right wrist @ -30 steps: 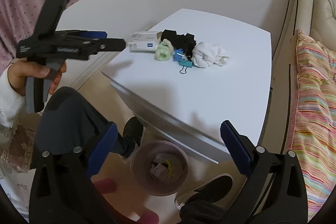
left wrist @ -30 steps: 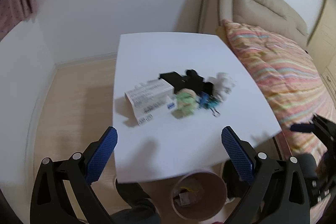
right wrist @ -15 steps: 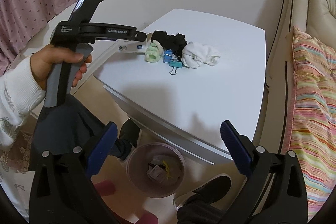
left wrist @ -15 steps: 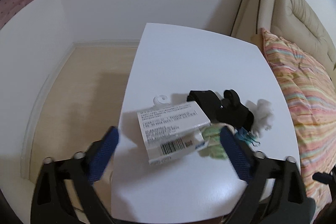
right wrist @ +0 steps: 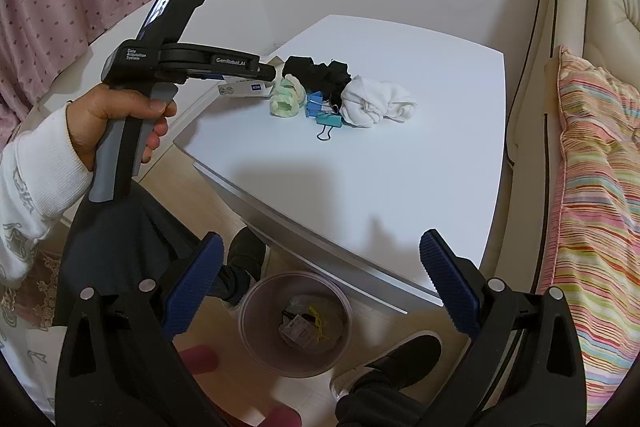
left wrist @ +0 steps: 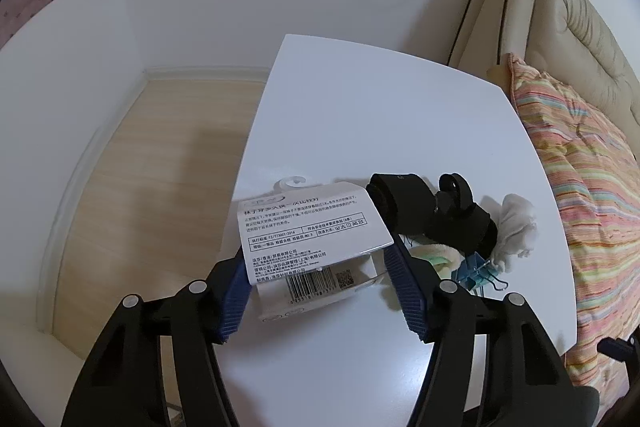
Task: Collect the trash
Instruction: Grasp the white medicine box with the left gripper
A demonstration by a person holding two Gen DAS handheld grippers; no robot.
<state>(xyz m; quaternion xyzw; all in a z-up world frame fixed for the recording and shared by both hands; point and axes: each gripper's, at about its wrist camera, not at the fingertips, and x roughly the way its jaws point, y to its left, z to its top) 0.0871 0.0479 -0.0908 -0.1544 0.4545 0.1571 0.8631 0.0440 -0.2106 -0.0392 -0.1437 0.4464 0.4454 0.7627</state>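
In the left wrist view, the left gripper point(left wrist: 320, 287) fills the lower part of the frame. Its two blue ribbed fingers point(left wrist: 402, 283) stand on both sides of a white printed paper package with a barcode point(left wrist: 308, 239), in the lower centre. The pads look to be touching the package edges, so the claw seems closed on it, with the package partly lifted at its near end. The package lies on the white square table point(left wrist: 380, 115). Just right of it are a black rolled sock point(left wrist: 404, 207), a pale green sock point(left wrist: 434, 259), blue binder clips point(left wrist: 478, 271) and a white crumpled sock point(left wrist: 516, 227), all close together.

In the right wrist view, the right gripper point(right wrist: 320, 283) is in the lower part of the frame, its jaws wide apart and holding nothing. Between them, on the floor under the table edge, stands a round translucent pink trash bin point(right wrist: 256, 311) with some scraps inside. In the upper left a hand point(right wrist: 116, 115) holds the left gripper, whose tip reaches the package at the table's left corner.
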